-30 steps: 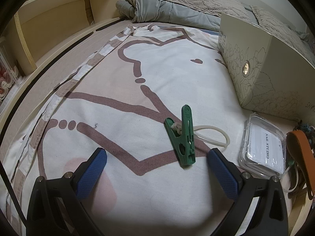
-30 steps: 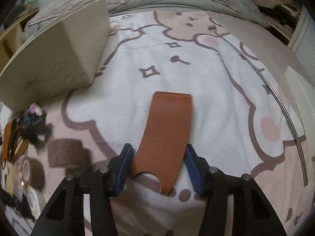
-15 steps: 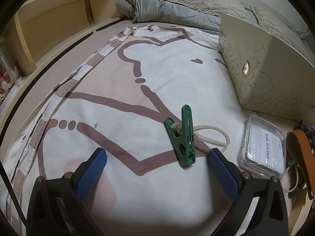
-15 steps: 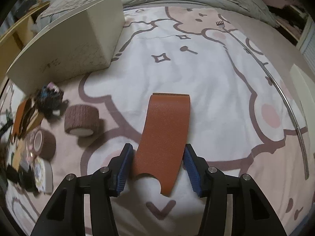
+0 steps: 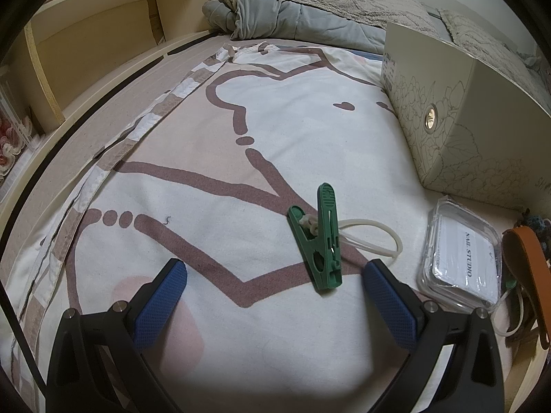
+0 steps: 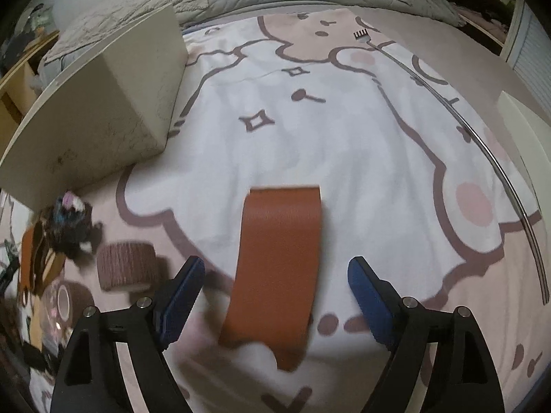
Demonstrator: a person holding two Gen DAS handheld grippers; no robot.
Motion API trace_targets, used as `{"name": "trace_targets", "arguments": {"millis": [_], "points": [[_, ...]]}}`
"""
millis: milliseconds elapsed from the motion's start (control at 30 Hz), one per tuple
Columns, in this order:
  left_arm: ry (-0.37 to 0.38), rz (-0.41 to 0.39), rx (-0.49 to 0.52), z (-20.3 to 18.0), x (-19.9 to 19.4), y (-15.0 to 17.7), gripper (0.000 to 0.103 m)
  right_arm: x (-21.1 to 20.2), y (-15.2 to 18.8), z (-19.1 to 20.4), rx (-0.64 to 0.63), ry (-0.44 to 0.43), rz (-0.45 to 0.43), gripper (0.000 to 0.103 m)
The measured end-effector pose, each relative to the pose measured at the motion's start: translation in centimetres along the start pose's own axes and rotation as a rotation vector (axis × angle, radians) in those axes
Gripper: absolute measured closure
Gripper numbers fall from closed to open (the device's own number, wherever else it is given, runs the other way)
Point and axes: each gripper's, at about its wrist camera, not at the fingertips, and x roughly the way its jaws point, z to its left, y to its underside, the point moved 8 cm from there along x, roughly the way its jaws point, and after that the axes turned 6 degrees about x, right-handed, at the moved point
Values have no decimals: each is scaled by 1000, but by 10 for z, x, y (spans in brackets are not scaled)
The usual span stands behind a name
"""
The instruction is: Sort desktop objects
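Orange strap [image 6: 279, 261] lies on the bed between the right gripper [image 6: 275, 296] fingers, which have just opened apart. Left gripper [image 5: 273, 297] fingers are apart, empty. Fingers could snag the strap when lifting.

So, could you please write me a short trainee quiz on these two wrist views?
1. True or false: the right gripper is clamped shut on the orange leather piece.
2. What colour is the clothes peg ahead of the left gripper?
3. What lies just right of that peg? A) clear plastic case B) a mug C) scissors

Key:
1. False: its fingers have just been opening and stand clear of the piece, which lies between them.
2. Green.
3. A.
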Motion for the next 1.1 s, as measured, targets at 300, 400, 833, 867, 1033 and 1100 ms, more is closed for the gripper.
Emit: {"name": "trace_targets", "arguments": {"millis": [300, 400, 833, 867, 1033, 1100], "points": [[-1, 0, 1, 0, 1, 0, 0, 4, 0, 20, -195, -32, -10, 55], [0, 0, 1, 0, 1, 0, 0, 0, 7, 32, -259, -75, -2, 55], [1, 0, 0, 0, 1, 1, 0, -2, 27, 16, -157, -12, 20, 42], [0, 0, 0, 0, 2, 1, 0, -1, 27, 16, -142, -11, 17, 41], [17, 10, -9, 1, 3, 1, 0, 3, 26, 18, -133, 20, -9, 32], [18, 10, -11, 2, 4, 2, 0, 4, 26, 18, -131, 37, -23, 20]]}}
